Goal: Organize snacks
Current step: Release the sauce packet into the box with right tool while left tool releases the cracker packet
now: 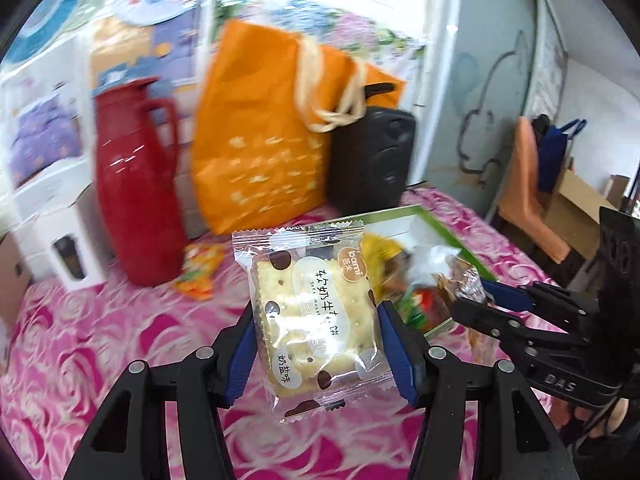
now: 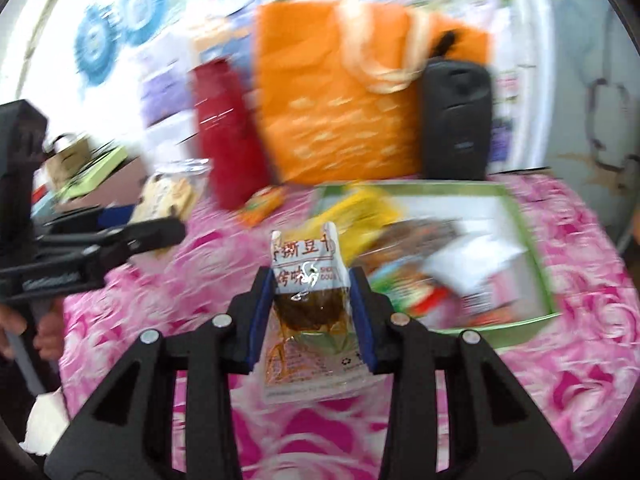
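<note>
The left hand-held gripper (image 1: 316,336) clamps a cracker packet (image 1: 310,316) between its blue pads, held above the pink flowered table (image 1: 100,344). The right hand-held gripper (image 2: 314,316) pinches a dried tofu snack pouch (image 2: 310,304) near the green-rimmed tray (image 2: 532,248) of snacks, in front of an orange bag (image 2: 340,112).

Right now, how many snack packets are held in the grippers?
2: a cracker packet in the left gripper, a dried tofu packet in the right gripper. More lie in the green tray.
</note>
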`<state>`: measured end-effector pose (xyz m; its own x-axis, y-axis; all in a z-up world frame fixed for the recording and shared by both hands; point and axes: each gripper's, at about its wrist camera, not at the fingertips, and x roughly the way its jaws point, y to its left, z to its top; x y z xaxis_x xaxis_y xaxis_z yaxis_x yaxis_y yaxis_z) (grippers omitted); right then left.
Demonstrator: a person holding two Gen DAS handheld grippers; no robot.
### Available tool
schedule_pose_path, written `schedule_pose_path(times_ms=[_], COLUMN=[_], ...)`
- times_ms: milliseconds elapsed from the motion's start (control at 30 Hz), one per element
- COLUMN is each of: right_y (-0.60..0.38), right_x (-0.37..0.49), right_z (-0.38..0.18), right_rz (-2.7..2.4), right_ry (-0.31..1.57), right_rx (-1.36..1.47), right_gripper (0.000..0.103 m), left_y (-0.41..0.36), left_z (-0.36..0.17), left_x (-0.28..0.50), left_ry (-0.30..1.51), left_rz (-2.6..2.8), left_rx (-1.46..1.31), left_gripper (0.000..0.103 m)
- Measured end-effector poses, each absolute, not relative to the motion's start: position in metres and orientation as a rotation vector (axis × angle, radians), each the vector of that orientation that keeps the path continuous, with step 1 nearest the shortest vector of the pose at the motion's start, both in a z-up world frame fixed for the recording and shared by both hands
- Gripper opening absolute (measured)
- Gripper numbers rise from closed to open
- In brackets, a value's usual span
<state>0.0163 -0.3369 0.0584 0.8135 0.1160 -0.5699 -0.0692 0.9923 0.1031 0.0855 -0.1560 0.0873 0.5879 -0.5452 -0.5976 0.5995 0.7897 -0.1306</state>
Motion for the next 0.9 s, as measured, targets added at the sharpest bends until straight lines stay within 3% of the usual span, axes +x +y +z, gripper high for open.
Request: schedule_pose_path(times_ms=[400,433,500,533,567,700,900], right_y=[-0.448,-0.451,-0.452,-0.452,-0.451,-0.450,-0.442], right_x=[0.057,0.062,0.065,0.064,0.062,0.056,0.053], right_z=[0.023,0.018,0.013,0.013,0.013,0.013,0.017], right_rz=[-0.113,-0.116,-0.122,-0.131,-0.154,-0.182,-0.194], right_ry=[0.662,0.672,0.674,0.666,0.644,0.623,0.641], right_rx=[0.162,0.162,0.150,0.140,0.123,0.108,0.128], right_gripper=[0.044,0.048,0.057,0.069,0.075,0.100,0.102], left_y=[-0.286,-0.291,-0.295,-0.293,-0.291,-0.282,-0.261], left_z=[0.078,0.074,0.072,0.071,0.071,0.069,0.065], left_x=[0.116,0.119,0.119,0.119,0.119,0.126,0.126], left_ry=[0.705,0.706,0.670,0.660,0.649,0.652,0.660], left_rz=[-0.780,-0.786,-0.777,-0.751,-0.726,-0.675,-0.606], left_rx=[0.169,0.174,0.177,0.176,0.167,0.154,0.157], left_gripper=[0.059,0.059,0.070,0.090,0.101,0.103,0.103])
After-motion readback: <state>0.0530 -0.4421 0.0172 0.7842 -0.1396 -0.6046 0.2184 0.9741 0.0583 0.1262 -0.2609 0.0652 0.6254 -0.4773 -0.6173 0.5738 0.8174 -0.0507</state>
